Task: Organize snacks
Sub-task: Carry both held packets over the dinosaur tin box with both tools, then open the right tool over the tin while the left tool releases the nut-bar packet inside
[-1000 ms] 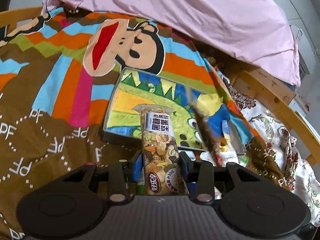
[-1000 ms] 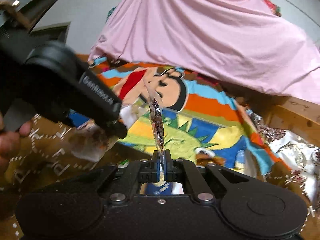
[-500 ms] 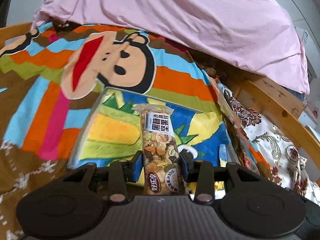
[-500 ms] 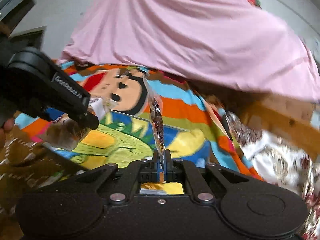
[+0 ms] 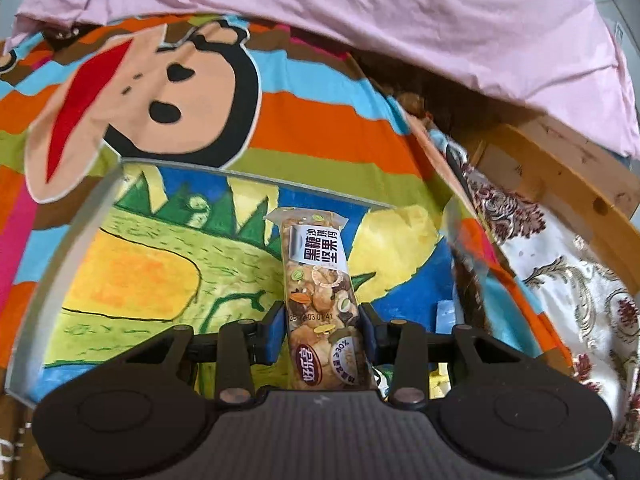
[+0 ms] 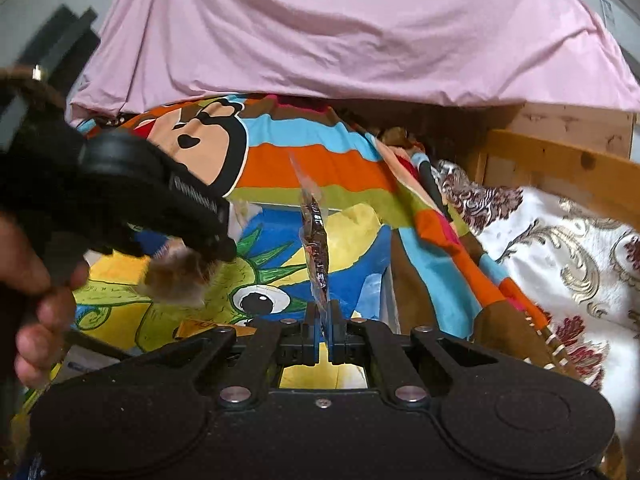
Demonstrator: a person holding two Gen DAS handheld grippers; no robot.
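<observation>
My left gripper [image 5: 323, 330] is shut on a clear nut snack bar [image 5: 318, 292] with a white label, held upright over a box [image 5: 132, 276] whose inside shows a colourful dinosaur drawing. My right gripper [image 6: 324, 320] is shut on a thin clear snack packet [image 6: 316, 240] with dark contents, seen edge-on, over the same box [image 6: 352, 248]. The left gripper [image 6: 120, 196] and its blurred nut bar [image 6: 176, 276] show at the left of the right wrist view. The right packet shows blurred at the right of the left wrist view [image 5: 468, 280].
The box lies on a striped cartoon monkey bedsheet [image 5: 304, 120]. A pink cover [image 5: 400, 12] is heaped behind. A wooden bed rail [image 5: 560, 180] and a floral white cloth [image 5: 580, 280] lie to the right. Other packets [image 6: 208, 326] lie in the box bottom.
Both grippers have moved forward and over the box with their snacks still held. The box now fills much more of both views.
</observation>
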